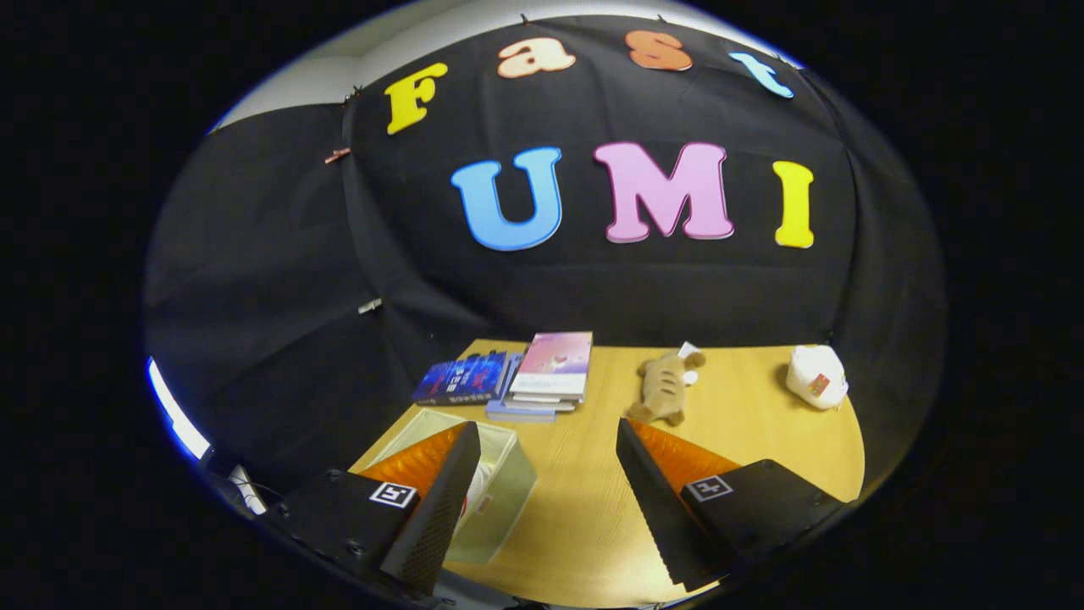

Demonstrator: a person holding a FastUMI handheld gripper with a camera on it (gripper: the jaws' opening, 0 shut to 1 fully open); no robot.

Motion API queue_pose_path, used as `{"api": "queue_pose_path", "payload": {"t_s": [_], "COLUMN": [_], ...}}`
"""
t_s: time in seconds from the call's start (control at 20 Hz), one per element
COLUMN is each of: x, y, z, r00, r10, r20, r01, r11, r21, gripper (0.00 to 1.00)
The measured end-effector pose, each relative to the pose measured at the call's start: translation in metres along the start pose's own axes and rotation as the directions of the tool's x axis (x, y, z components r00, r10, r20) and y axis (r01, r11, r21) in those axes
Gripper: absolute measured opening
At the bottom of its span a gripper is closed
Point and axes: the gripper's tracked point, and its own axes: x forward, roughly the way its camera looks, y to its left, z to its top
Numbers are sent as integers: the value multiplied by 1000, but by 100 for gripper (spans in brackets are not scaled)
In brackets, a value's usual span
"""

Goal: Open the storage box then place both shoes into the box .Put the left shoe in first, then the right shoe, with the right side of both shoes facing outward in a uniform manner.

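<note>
Gripper view: tool [546, 440] spread above table [584, 508].

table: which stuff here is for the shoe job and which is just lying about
For the job:
storage box, translucent, partly behind the left finger
tool, fingers spread wide over bare table, holding nothing

Lying about:
stack of books
blue book
plush toy
white bag

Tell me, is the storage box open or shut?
Open: the storage box shows its inside, no lid on top. The tool is open above the table.
</note>
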Motion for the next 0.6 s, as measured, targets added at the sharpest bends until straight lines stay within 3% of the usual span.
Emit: {"api": "queue_pose_path", "payload": {"t_s": [0.2,0.4,0.6], "x": [-33,-67,-91], "y": [-51,-91,-138], "z": [61,109,112], "r00": [981,922,906], "r10": [-19,-33,-119], "r20": [194,387,407], "r01": [19,42,142], "r11": [1000,999,989], "r21": [0,-13,-26], "gripper": [98,98,98]}}
